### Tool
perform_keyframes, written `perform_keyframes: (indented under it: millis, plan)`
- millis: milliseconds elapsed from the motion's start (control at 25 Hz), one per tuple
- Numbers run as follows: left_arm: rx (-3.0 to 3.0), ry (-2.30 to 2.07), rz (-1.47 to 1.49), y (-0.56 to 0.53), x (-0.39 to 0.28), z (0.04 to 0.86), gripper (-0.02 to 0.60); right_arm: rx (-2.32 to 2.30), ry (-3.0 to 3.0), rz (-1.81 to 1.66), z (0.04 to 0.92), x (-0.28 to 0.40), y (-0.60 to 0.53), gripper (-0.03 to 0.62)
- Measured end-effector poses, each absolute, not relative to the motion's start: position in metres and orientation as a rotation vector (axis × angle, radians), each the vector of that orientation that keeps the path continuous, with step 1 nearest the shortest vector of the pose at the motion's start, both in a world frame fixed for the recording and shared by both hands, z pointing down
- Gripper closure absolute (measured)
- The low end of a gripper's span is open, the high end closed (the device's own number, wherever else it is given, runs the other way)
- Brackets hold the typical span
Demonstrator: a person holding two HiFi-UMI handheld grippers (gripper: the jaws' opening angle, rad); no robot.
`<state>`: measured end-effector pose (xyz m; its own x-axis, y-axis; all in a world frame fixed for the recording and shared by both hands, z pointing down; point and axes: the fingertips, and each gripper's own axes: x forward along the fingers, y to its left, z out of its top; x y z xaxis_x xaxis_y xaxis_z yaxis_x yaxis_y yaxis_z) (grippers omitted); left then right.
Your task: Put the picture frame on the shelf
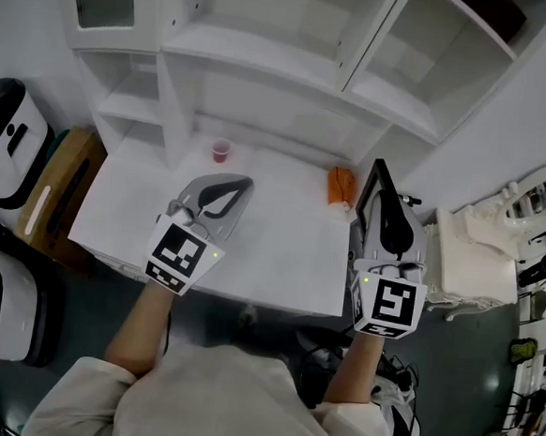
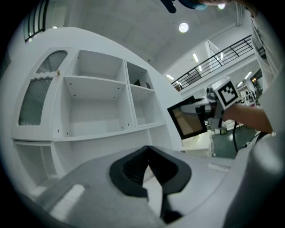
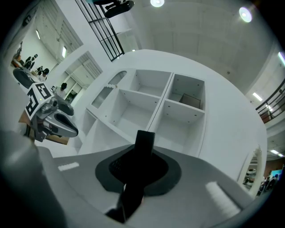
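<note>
At nine o'clock the left gripper (image 1: 238,187) hovers pinched shut and empty, out of the way, while at three o'clock the right gripper (image 1: 386,191) clamps the picture frame (image 1: 364,196) upright by its edge, apparently ready for the shelf (image 1: 268,47) at twelve.

Left hand-held gripper (image 1: 241,186) is closed, right hand-held gripper (image 1: 386,195) clamped, both level.

White desk (image 1: 279,260) under a white shelf unit (image 1: 295,54). On the desk: small red cup (image 1: 221,150) at 11 o'clock, orange object (image 1: 340,185) at 2 o'clock, well apart. Dark item (image 3: 190,100) in the shelf's upper right compartment.
</note>
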<state>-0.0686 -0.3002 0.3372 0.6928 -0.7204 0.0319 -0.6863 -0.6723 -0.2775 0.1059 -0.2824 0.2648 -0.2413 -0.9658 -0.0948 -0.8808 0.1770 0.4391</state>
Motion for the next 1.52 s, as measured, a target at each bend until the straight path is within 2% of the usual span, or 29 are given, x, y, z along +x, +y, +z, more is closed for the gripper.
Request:
perform_keyframes:
  millis: [720,1080,1520]
  plan:
    - [-2.641,1.094,-0.150,-0.365,-0.023,0.293,0.580,1.551,-2.043,-1.109,0.163,0.133,-0.371,0.560]
    - [-2.648,1.092,-0.151,-0.375,-0.017,0.290,0.580,1.318,-1.742,-1.234,0.170,0.126,-0.408,0.560]
    - [-2.656,1.127,-0.181,-0.380,-0.025,0.300,0.581,1.061,-1.462,-1.237,0.225,0.129,-0.457,0.560]
